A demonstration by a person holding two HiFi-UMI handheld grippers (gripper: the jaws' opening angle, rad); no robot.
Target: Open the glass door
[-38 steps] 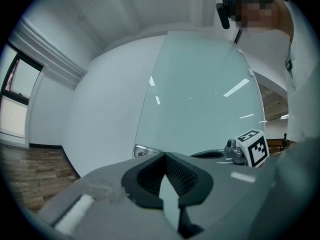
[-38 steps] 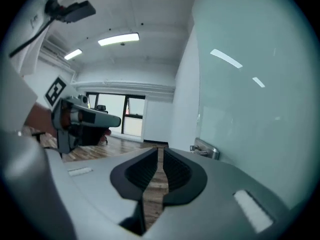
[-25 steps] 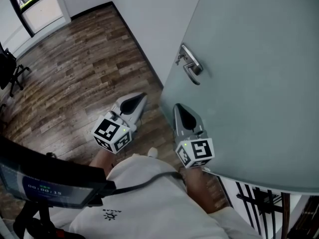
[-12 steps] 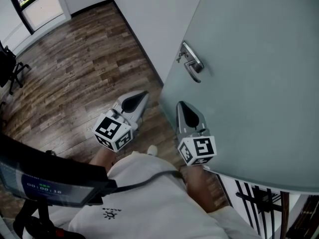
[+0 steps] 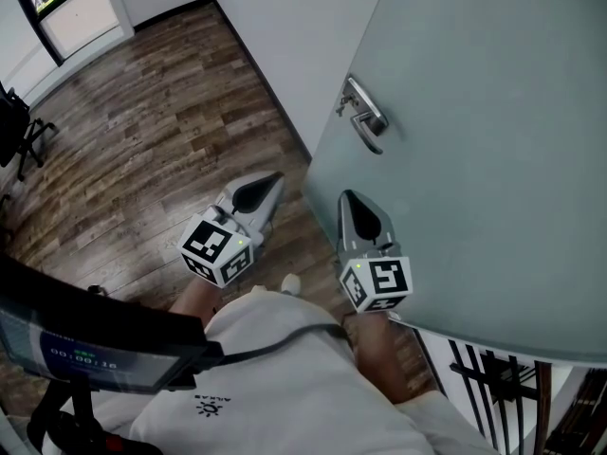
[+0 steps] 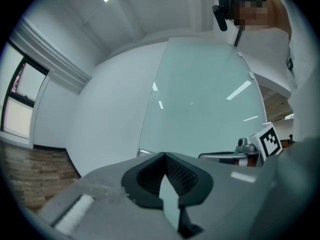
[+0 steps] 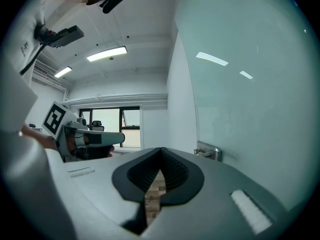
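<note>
Looks steeply down on a frosted glass door (image 5: 493, 159) filling the right side, its free edge close beside a white wall (image 5: 285, 36); no telling whether latched or slightly ajar. Shows a metal handle (image 5: 365, 121) near that edge, clear of both claws. Places the right claw (image 5: 353, 199), pressed together on nothing, below the handle, barely nearer than a second ago; left claw (image 5: 270, 182), likewise pressed together, unmoved over the wood floor (image 5: 142, 140). Leaves the door standing as before.
</note>
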